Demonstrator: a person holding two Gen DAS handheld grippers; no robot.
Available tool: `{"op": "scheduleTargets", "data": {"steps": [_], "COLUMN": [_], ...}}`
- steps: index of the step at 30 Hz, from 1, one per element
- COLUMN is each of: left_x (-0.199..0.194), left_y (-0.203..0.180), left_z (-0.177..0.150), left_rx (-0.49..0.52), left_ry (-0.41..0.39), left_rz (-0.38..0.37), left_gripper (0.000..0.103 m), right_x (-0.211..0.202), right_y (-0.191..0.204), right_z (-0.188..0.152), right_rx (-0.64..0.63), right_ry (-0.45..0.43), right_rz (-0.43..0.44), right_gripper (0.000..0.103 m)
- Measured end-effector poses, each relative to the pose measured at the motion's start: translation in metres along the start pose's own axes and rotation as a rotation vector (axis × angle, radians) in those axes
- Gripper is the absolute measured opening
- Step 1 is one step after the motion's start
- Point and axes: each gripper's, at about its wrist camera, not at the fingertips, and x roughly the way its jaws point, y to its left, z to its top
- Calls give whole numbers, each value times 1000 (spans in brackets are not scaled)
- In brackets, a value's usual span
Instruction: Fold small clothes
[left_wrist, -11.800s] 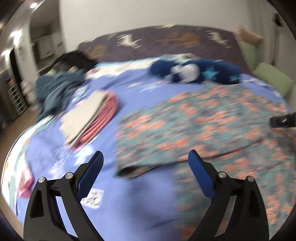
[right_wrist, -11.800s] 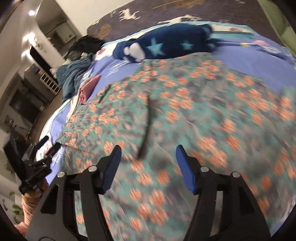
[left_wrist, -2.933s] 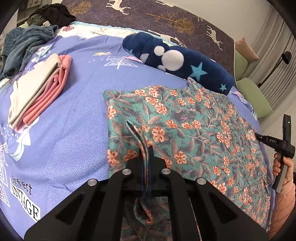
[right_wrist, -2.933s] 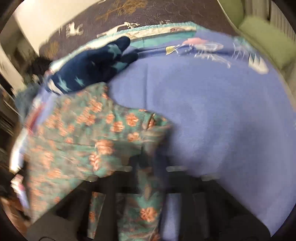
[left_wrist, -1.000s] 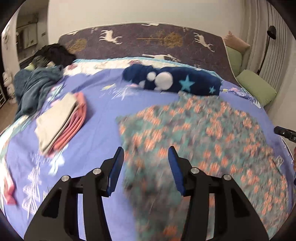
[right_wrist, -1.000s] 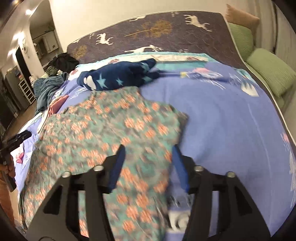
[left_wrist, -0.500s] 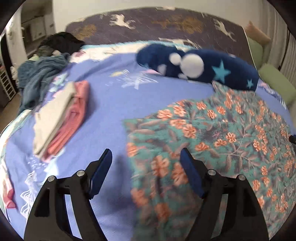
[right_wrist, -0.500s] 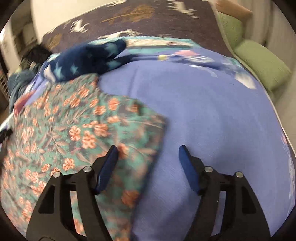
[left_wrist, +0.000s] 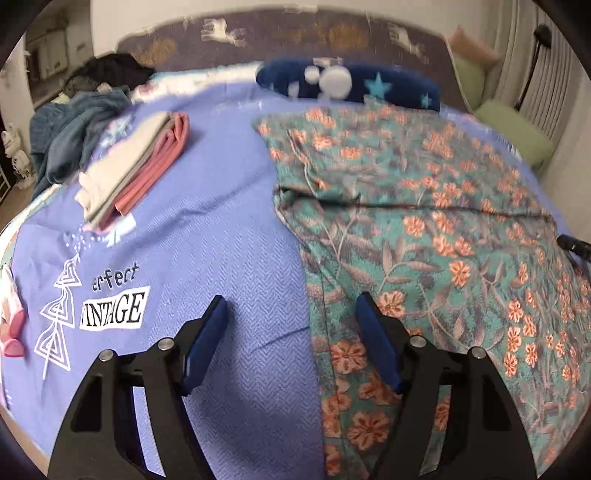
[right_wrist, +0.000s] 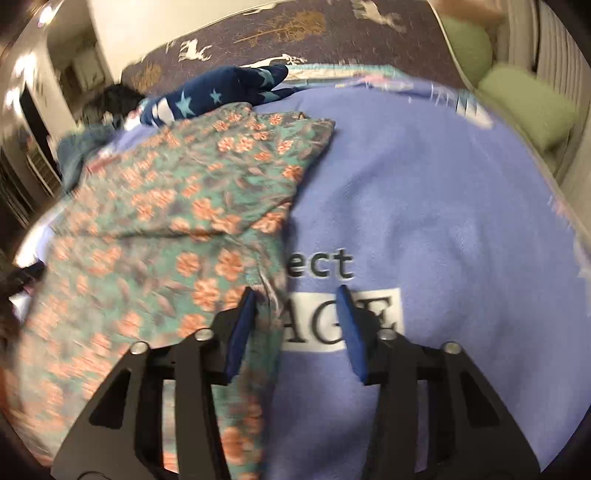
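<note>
Two grippers are seen over a bed covered with a periwinkle-blue woven bedspread (left_wrist: 236, 229) printed with white triangles and the word "VINTAGE". A teal garment with orange flowers (left_wrist: 436, 221) is spread flat on the bedspread, its upper part folded down so that a horizontal edge crosses it. The left gripper (left_wrist: 291, 332) is held with fingers wide apart, nothing between them, straddling the garment's left edge. The right gripper (right_wrist: 295, 325) is likewise held apart, with the garment's right edge lying between the blue finger pads (right_wrist: 240, 328), not pinched. A folded stack of cream and pink clothes (left_wrist: 136, 166) is noted well to the left of the garment. A navy fleece bundle with stars and white dots (left_wrist: 347, 85) lies beyond it, near a dark headboard with deer figures (left_wrist: 295, 37).
</note>
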Motion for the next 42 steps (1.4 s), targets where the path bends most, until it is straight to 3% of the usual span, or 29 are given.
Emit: {"op": "scheduleTargets", "data": {"steps": [1,4,8,12,15,19,23,24,27,30,33,35,38,42], "left_x": [-4,-18,-44,-64,-75,-89,-95,-98,-106,-112,-120,-126,-129,-133], "left_y": [3,14,13,8,4,-6,-17,-18,-13,3,11,9,0,-13], "left_z": [0,-9,-34,-62,-77,-94,-104,-107,-116,-123,-129,-135,-146,-156], "left_rx": [-24,-91,-81,-80,-70,-56,-17,-13,-12,-56,-91,-97,-84,-13], "left_ry": [0,3,-5,15,20,35,59,62,66,62,41,26,24,17], "left_rz": [7,-14,-101,-181,-196,-216,-173,-167,-136,-125,-143,-212,-258,-198], "left_gripper": [53,38,36,36,43,46,46,42,7,4,4,5,41,42], "right_x": [-1,-12,-40,-71,-88,-101,-113,-117,-128,-138,-148,-157,-168,-170], "right_y": [-3,-16,-21,-21,-18,-11,-9,-9,-8,-11,-18,-22,-21,-11], "right_z": [0,-5,-30,-64,-84,-109,-124,-129,-144,-160,-173,-185,-197,-206], "right_rx": [26,145,194,205,214,209,212,214,214,226,273,307,294,247], "right_ry": [-4,-10,-30,-51,-55,-43,-43,-44,-45,-47,-56,-63,-56,-25], "right_rz": [-22,-8,115,179,217,218,228,235,245,252,283,320,336,334], "right_gripper": [40,40,41,42,46,48,49,50,51,51,51,51,51,52]}}
